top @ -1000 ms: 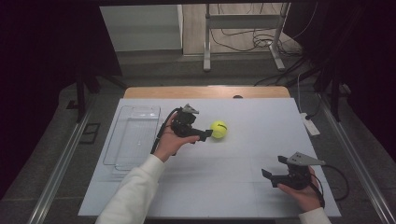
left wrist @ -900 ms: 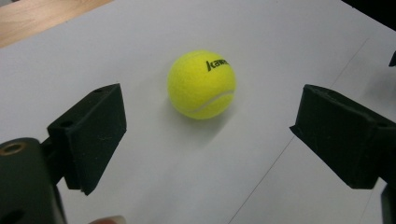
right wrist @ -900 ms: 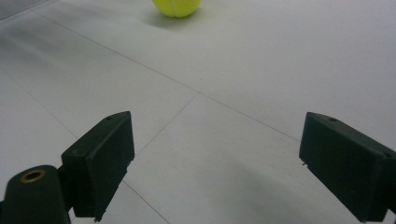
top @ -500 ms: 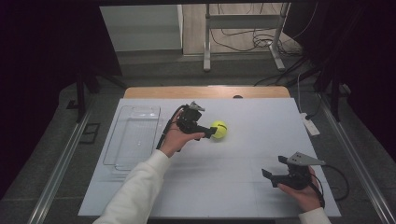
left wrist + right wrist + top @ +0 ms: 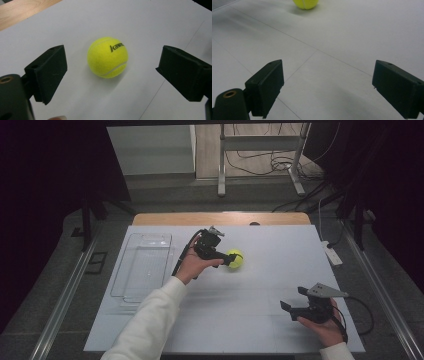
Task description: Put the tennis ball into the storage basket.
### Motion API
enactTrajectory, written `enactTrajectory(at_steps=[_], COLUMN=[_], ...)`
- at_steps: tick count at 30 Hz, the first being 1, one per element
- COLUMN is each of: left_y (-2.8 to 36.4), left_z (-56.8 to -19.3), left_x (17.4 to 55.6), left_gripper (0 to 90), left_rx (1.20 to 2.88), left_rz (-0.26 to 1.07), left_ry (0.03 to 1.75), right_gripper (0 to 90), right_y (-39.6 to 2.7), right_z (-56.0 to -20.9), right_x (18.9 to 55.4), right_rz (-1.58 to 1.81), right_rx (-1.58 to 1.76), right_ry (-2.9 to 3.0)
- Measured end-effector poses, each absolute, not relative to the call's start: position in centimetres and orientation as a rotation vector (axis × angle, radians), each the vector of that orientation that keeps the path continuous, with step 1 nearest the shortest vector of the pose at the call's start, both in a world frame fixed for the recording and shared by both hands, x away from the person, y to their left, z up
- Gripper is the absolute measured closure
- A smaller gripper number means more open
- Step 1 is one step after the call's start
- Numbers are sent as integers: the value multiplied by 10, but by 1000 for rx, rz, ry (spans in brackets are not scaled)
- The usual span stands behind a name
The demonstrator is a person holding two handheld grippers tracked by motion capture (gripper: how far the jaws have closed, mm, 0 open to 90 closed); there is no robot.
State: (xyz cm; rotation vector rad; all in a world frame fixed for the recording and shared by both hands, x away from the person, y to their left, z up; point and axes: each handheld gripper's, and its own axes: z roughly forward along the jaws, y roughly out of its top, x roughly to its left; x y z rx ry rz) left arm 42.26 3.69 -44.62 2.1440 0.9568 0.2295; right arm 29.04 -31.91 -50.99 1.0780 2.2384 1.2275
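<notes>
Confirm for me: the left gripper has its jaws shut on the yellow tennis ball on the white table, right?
Not quite. The left gripper is open: in the left gripper view its jaws stand wide apart on either side of the yellow tennis ball, clear of it. The ball does rest on the white table.

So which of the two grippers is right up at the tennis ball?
The left gripper, open with the tennis ball between its jaws; the right gripper sits far off near the table's front edge.
</notes>
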Motion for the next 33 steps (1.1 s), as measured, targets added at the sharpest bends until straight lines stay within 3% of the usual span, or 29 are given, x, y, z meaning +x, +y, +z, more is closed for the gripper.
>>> enactTrajectory(at_steps=[33], left_y=[15], left_z=[-468], left_x=[458], left_gripper=[90], left_rx=[2204], left_rz=[141], left_ry=[1018], right_gripper=[106], right_y=[-320], right_z=[-511], right_x=[291], right_rz=[1219], right_rx=[1087], right_ry=[2243])
